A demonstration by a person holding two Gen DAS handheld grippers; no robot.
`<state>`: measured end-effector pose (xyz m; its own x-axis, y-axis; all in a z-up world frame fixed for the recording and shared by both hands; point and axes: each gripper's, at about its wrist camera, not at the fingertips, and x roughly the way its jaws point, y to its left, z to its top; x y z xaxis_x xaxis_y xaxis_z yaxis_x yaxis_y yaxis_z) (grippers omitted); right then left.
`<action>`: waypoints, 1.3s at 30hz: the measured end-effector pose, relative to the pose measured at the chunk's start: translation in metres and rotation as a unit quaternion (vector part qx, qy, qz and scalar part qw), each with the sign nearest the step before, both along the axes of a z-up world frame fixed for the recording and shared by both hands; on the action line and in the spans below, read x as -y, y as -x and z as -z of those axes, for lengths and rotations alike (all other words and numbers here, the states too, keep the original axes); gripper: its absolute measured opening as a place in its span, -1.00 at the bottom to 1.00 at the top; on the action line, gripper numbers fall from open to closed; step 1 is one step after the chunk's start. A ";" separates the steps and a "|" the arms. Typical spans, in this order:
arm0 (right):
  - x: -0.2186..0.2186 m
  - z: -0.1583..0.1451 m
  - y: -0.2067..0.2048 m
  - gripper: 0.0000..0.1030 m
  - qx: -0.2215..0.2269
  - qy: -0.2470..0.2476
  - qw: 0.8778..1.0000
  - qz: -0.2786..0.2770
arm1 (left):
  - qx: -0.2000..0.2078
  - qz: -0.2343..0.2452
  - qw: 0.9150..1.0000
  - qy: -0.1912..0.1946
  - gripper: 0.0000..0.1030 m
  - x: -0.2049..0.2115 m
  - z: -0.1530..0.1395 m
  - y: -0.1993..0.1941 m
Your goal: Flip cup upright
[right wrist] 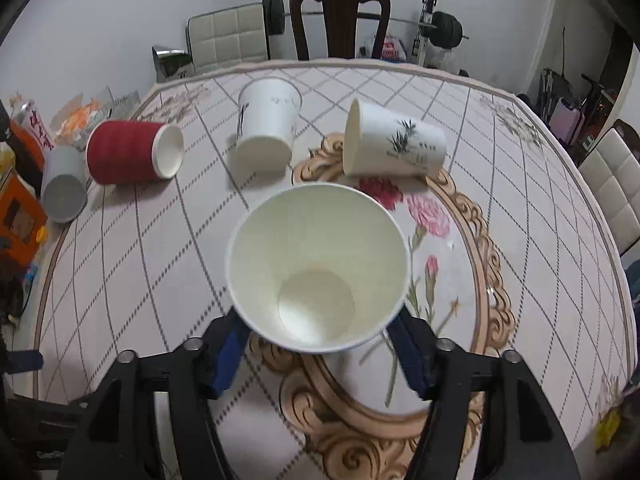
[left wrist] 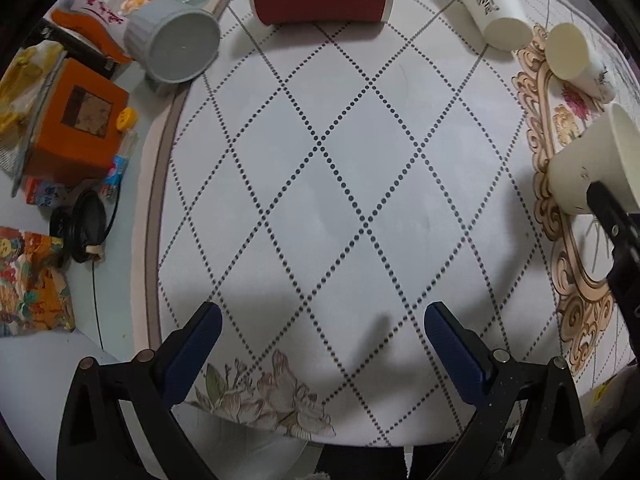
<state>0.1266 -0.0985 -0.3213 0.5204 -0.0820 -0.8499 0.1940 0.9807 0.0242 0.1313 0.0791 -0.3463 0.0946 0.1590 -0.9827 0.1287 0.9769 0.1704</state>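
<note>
My right gripper [right wrist: 316, 332] is shut on a plain white paper cup [right wrist: 316, 264], held above the table with its mouth tilted up toward the camera. The same cup shows in the left wrist view [left wrist: 592, 168] at the right edge. My left gripper [left wrist: 322, 340] is open and empty over the patterned tablecloth [left wrist: 320, 200]. A red ribbed cup [right wrist: 128, 152] lies on its side at the left. A white cup with black writing [right wrist: 266, 128] and a white cup with a bamboo print [right wrist: 394, 144] lie on their sides beyond the held cup. A grey cup [right wrist: 64, 188] lies at the far left.
Clutter sits off the cloth at the left: an orange box [left wrist: 76, 124], snack packets [left wrist: 32, 280], a coiled black cable [left wrist: 82, 232]. A dark wooden chair [right wrist: 340, 16] and a padded chair [right wrist: 228, 36] stand behind the table [right wrist: 560, 184]. A white chair [right wrist: 616, 192] is at the right.
</note>
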 end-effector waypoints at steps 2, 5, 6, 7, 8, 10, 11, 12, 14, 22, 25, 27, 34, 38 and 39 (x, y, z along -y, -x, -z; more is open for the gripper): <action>0.001 -0.004 0.007 0.55 -0.002 0.004 1.000 -0.002 | 0.009 -0.002 1.000 -0.001 1.00 0.002 -0.009 0.010; 0.005 -0.011 0.021 0.62 -0.006 0.005 1.000 -0.003 | 0.023 -0.006 1.000 -0.002 1.00 0.005 -0.023 0.020; 0.007 -0.015 0.027 0.64 -0.008 0.005 1.000 -0.003 | 0.032 -0.007 0.999 -0.003 1.00 0.005 -0.030 0.025; 0.009 -0.019 0.031 0.74 -0.009 0.006 1.000 -0.001 | 0.039 -0.008 0.999 -0.003 1.00 0.008 -0.036 0.032; 0.011 -0.025 0.036 0.82 -0.011 0.009 1.000 0.001 | 0.046 -0.009 0.999 -0.002 1.00 0.013 -0.044 0.032; 0.016 -0.038 0.047 0.96 -0.010 0.013 1.000 0.005 | 0.069 -0.011 0.998 -0.001 1.00 0.021 -0.064 0.047; 0.019 -0.046 0.052 0.96 -0.010 0.019 1.000 0.008 | 0.077 -0.012 0.997 -0.001 1.00 0.018 -0.071 0.046; 0.021 -0.057 0.061 0.96 -0.009 0.026 1.000 0.009 | 0.089 -0.013 0.996 0.001 1.00 0.019 -0.081 0.054; 0.027 -0.075 0.073 0.98 -0.004 0.030 0.999 0.011 | 0.109 -0.013 0.994 0.008 1.00 0.023 -0.102 0.068; 0.047 -0.176 0.147 0.99 0.021 0.039 0.999 0.009 | 0.210 -0.014 0.977 0.024 1.00 0.031 -0.204 0.139; 0.052 -0.211 0.174 0.99 0.029 0.036 0.999 0.004 | 0.239 -0.019 0.970 0.029 1.00 0.031 -0.234 0.161; 0.055 -0.231 0.190 0.99 0.038 0.037 0.999 0.000 | 0.253 -0.021 0.967 0.033 1.00 0.031 -0.251 0.177; 0.057 -0.288 0.235 0.99 0.064 0.045 0.997 -0.005 | 0.278 -0.010 0.960 0.045 1.00 0.032 -0.285 0.209; 0.055 -0.310 0.249 0.99 0.075 0.049 0.996 0.002 | 0.282 -0.006 0.958 0.046 1.00 0.030 -0.293 0.216; 0.054 -0.314 0.252 0.99 0.075 0.050 0.996 0.003 | 0.285 -0.004 0.958 0.045 1.00 0.029 -0.294 0.217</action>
